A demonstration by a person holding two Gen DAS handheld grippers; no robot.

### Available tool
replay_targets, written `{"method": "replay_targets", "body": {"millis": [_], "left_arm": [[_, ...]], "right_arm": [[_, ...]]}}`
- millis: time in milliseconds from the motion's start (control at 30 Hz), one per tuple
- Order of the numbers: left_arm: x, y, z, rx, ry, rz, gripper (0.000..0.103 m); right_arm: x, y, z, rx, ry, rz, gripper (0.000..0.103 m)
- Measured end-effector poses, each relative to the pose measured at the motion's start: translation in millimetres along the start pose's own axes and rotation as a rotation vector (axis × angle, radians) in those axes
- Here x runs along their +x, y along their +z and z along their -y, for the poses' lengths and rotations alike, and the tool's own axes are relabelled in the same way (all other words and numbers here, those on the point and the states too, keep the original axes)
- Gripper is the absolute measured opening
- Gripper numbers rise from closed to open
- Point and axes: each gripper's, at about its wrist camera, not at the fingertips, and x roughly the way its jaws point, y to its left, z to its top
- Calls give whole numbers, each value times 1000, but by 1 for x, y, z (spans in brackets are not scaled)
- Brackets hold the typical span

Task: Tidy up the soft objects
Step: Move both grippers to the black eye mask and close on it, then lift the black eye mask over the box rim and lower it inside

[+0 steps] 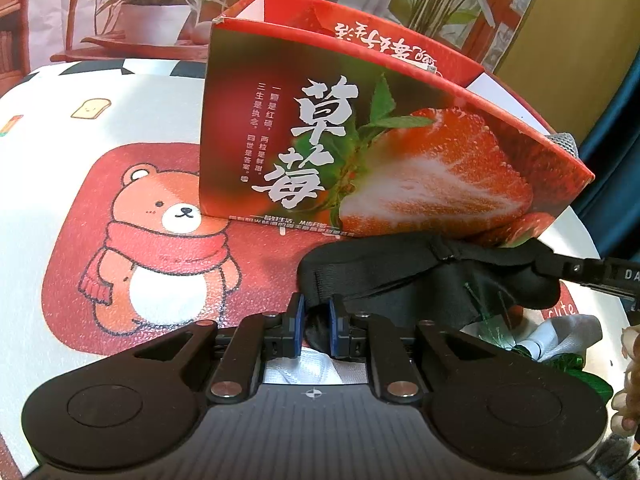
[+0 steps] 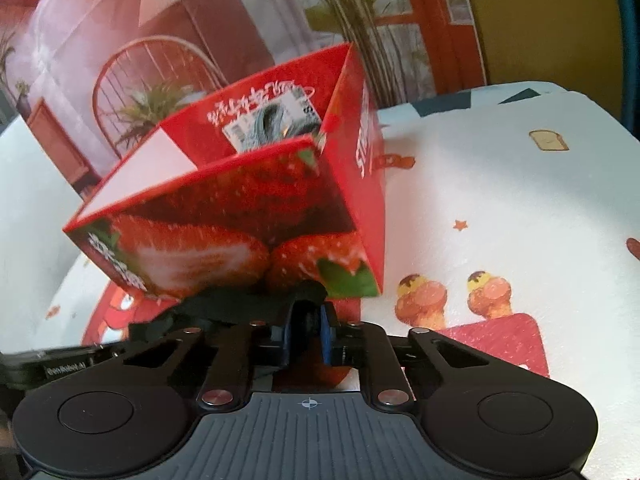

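A black soft eye mask hangs stretched between my two grippers, just in front of the red strawberry box. My left gripper is shut on the mask's left end. My right gripper is shut on the mask's other end, and its fingers enter the left wrist view from the right. The open-topped box holds a packaged grey item.
The table has a white cloth with a bear print. A white cloth piece and green plastic leaves lie at the right. Potted plants and a chair stand behind the table.
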Motion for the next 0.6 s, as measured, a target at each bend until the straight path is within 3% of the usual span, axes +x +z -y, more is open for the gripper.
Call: {"method": "replay_targets", "body": {"millis": [167, 600], "left_arm": [[-16, 2, -6, -41, -33, 30, 8], [-101, 32, 3, -26, -83, 271, 7]], "right_arm": [[-13, 6, -5, -14, 30, 38, 8], [-54, 32, -57, -193, 134, 147, 7]]}}
